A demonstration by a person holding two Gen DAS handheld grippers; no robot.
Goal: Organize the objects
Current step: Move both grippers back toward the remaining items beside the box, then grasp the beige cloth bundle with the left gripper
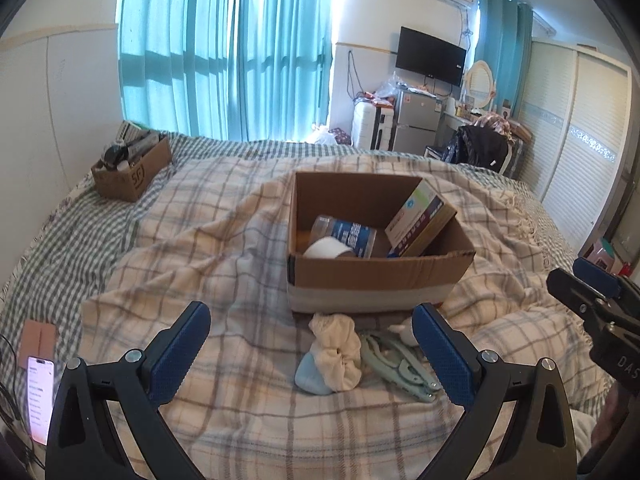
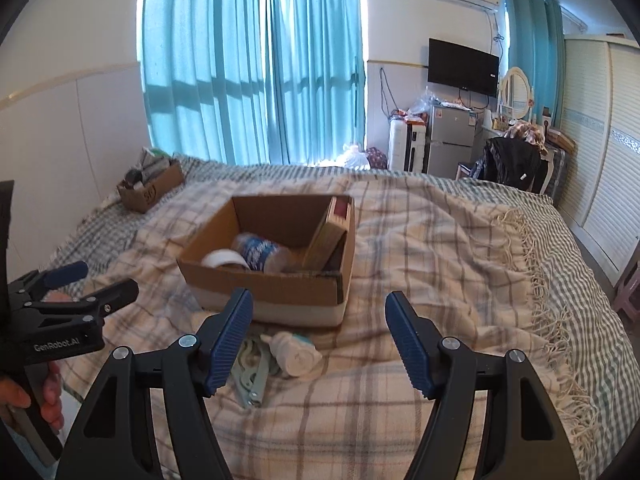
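Note:
An open cardboard box (image 1: 372,276) (image 2: 280,292) sits on the plaid blanket. It holds a clear bottle with a blue label (image 1: 346,236) (image 2: 262,256), a white tape roll (image 1: 326,249) (image 2: 220,259) and a flat packet box (image 1: 420,222) (image 2: 330,236). In front of it lie a rolled white and blue sock (image 1: 334,354) (image 2: 296,354) and a pale green folding hanger (image 1: 400,364) (image 2: 252,376). My left gripper (image 1: 312,354) is open, its fingers on either side of the sock and hanger. My right gripper (image 2: 320,344) is open and empty just right of the sock.
A second cardboard box (image 1: 132,168) (image 2: 150,190) full of items stands at the bed's far left. A lit phone (image 1: 38,396) lies at the left edge. A fridge (image 1: 416,120), chair and wardrobe stand beyond the bed.

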